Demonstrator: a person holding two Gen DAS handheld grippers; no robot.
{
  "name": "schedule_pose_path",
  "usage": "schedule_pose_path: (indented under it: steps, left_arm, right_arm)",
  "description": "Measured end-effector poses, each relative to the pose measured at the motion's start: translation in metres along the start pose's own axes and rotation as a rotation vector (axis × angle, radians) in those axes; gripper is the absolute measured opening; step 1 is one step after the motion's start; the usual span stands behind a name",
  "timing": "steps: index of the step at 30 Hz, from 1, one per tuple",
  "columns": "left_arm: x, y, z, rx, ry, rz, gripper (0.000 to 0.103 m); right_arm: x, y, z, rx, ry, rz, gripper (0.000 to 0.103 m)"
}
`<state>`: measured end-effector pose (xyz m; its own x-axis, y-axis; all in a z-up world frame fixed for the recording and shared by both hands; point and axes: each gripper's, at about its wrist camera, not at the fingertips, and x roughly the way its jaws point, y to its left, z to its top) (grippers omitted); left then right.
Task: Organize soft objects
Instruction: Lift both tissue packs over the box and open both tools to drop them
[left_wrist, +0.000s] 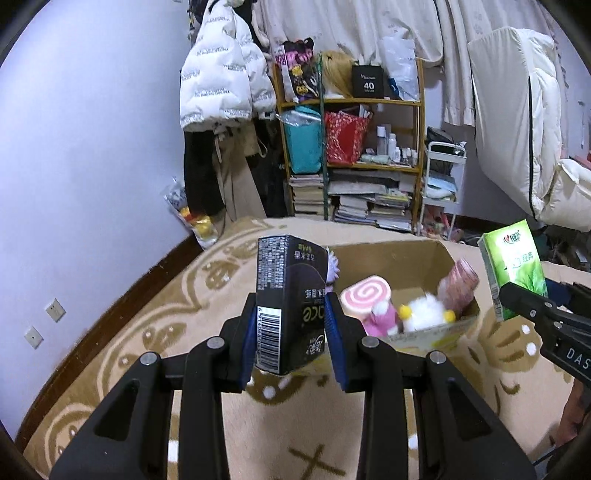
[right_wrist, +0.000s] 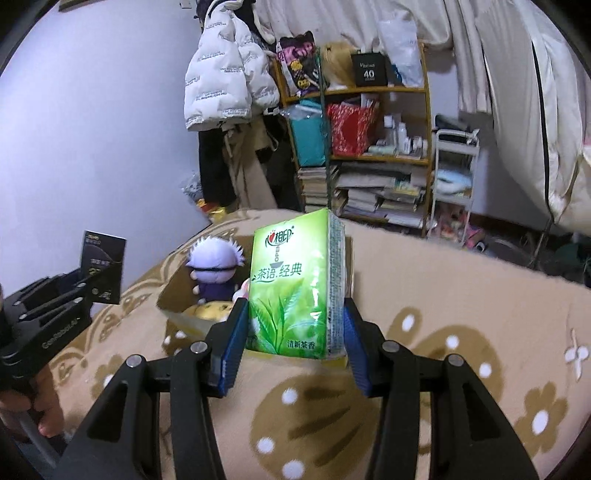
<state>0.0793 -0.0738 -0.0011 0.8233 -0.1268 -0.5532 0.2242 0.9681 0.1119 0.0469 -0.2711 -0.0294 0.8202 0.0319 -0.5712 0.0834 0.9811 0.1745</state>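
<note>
While both grippers grip packs, cardboard box (left_wrist: 417, 254) (plush-filled) sits ahead

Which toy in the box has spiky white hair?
The purple doll at the left end of the cardboard box. The swirl roll and the fluffy white toy have none.

A cardboard box (left_wrist: 424, 258) is being seen on the blanket (left_wrist: 147, 314), at 12 o'clock beyond both grippers. Several plush toys (left_wrist: 424, 310) are lying inside it. One tissue pack (left_wrist: 291, 302) is being held in front of the box; a second pack (left_wrist: 513, 269) is being held at 3 o'clock of it. A shelf unit (left_wrist: 351, 140) is standing behind, at 12 o'clock.
</note>
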Motion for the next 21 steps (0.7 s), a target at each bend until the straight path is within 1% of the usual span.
schedule_pose_path:
  steps: [4,9,12,21]
  left_arm:
    - [0.011,-0.002,0.006,0.001,-0.012,0.006,0.032]
    - [0.027,-0.006,0.011,0.002,-0.019,0.014,0.032]
    - [0.037,-0.008,0.011,0.001,-0.014,0.009,0.032]
    - [0.061,-0.013,0.007,-0.002,0.006,0.009,0.033]
  right_arm:
    - [0.011,0.005,0.009,-0.01,-0.019,-0.011,0.052]
    - [0.024,0.015,0.018,-0.053,-0.049,-0.022,0.052]
    - [0.035,0.015,0.021,-0.051,-0.048,-0.015,0.052]
    - [0.064,0.009,0.024,-0.037,-0.033,-0.04,0.052]
